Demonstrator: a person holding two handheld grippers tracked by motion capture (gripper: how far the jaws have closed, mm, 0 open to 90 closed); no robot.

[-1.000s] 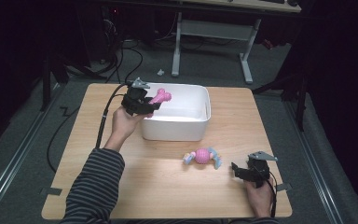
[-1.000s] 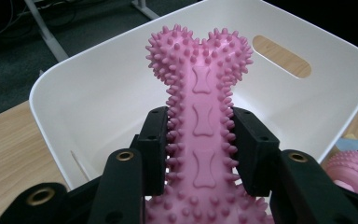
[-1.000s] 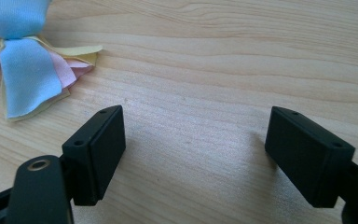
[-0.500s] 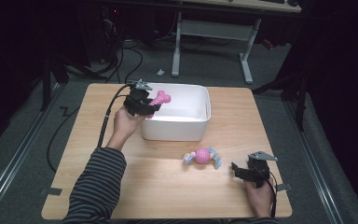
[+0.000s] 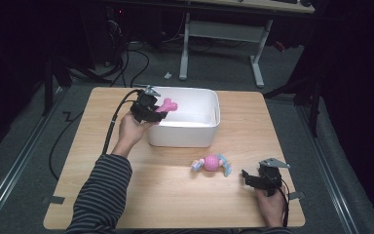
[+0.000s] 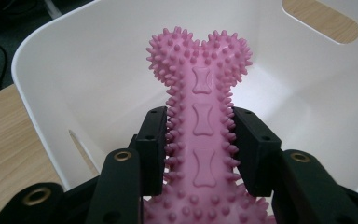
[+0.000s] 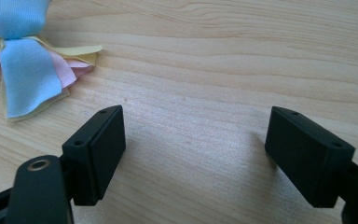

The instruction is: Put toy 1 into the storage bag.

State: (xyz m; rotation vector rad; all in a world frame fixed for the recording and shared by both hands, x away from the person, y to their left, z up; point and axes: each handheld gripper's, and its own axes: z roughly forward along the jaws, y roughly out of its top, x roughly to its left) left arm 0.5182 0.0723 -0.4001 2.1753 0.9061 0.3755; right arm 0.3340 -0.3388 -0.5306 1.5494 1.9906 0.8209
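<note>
A: Starting at the left: left gripper (image 5: pixel 151 109) clamped on the pink bone (image 5: pixel 168 105)?

B: Yes. Pads pressed against the spiky shank, jaws narrow, though just been easing apart a touch, with the bone between them. Probably readying the drop.

A: Why held there?

B: Raised over the left rim of the white bin (image 5: pixel 195 136), above the bin's inside, so likely to fall straight in. Not yet in the bin.

A: Pointing which way?

B: Long axis in line with the gripper, roughly level. Knobbed end (image 6: pixel 200 60) forward, out past the jaws, toward the bin's far wall; in the high view, aimed rightward and a little away.

A: Further right?

B: Fabric toy (image 5: pixel 212 164) lying on the table (image 5: pixel 175 204), near the bin's front wall. Then the right gripper (image 5: pixel 253 180), resting low on the wood, jaws wide apart and holding nothing, toy off to one side, apart from both pads. Seemingly parked, waiting its turn.
</note>
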